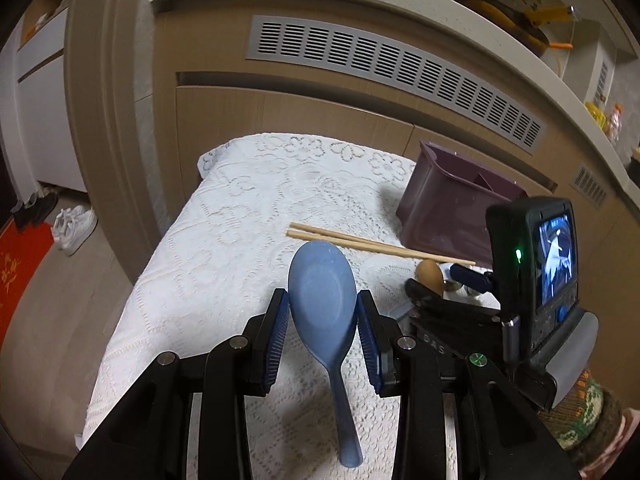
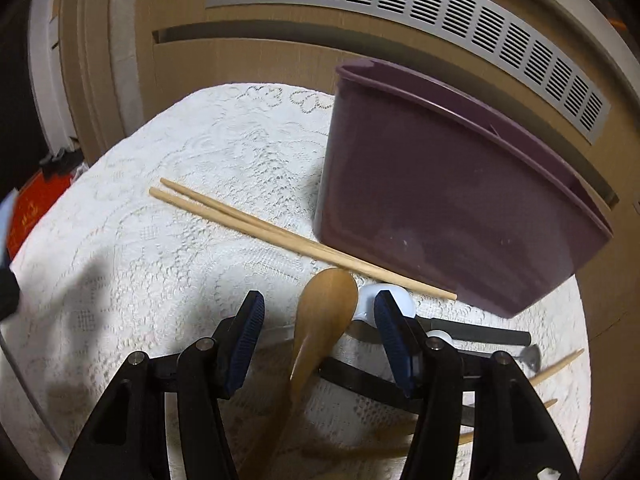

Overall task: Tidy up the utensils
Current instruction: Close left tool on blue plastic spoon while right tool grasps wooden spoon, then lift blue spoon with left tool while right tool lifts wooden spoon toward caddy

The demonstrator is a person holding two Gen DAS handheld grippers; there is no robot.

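Left tongs grip blue spoon above lace tablecloth.

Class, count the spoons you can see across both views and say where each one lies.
3, maybe more hidden. Blue spoon between the left gripper's pads. Wooden spoon between the right gripper's fingers. White spoon just behind it, beside the chopsticks.

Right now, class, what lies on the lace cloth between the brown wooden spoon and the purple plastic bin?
A pair of wooden chopsticks, lying along the purple plastic bin's near base, beyond the brown wooden spoon; the right wrist view shows it.
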